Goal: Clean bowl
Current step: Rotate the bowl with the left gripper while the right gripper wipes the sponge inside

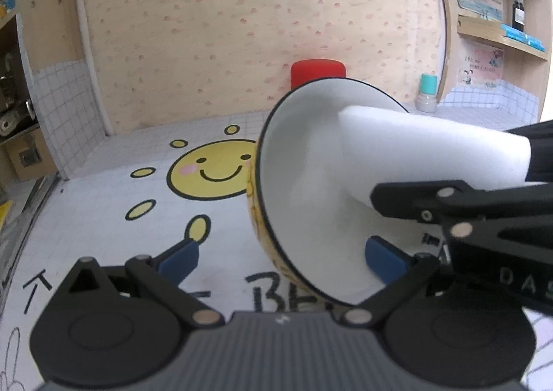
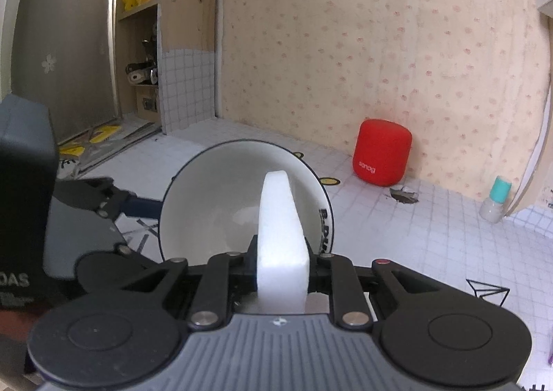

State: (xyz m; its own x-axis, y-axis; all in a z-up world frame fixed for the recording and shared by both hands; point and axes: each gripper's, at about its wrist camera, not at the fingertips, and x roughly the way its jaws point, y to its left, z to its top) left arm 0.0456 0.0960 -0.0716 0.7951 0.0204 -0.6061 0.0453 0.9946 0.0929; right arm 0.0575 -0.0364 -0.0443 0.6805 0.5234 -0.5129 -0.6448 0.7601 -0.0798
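Observation:
A white bowl (image 1: 304, 183) with a black rim and a yellow patterned outside stands steeply tilted on its edge, its opening facing my right gripper. My left gripper (image 1: 281, 258) has its jaws wide apart around the bowl's lower wall. One blue pad (image 1: 383, 258) is inside the bowl. The other pad (image 1: 179, 258) is outside, with a visible gap to the wall. My right gripper (image 2: 281, 253) is shut on a white sponge (image 2: 280, 218). The sponge (image 1: 414, 149) reaches into the bowl (image 2: 214, 204) and its tip lies against the inner wall.
A red cylindrical speaker (image 2: 380, 156) stands by the back wall behind the bowl. A small bottle with a teal cap (image 2: 496, 199) stands at the right. The white table mat (image 1: 103, 218) carries a yellow sun drawing. Wooden shelves (image 1: 501, 35) rise at the right.

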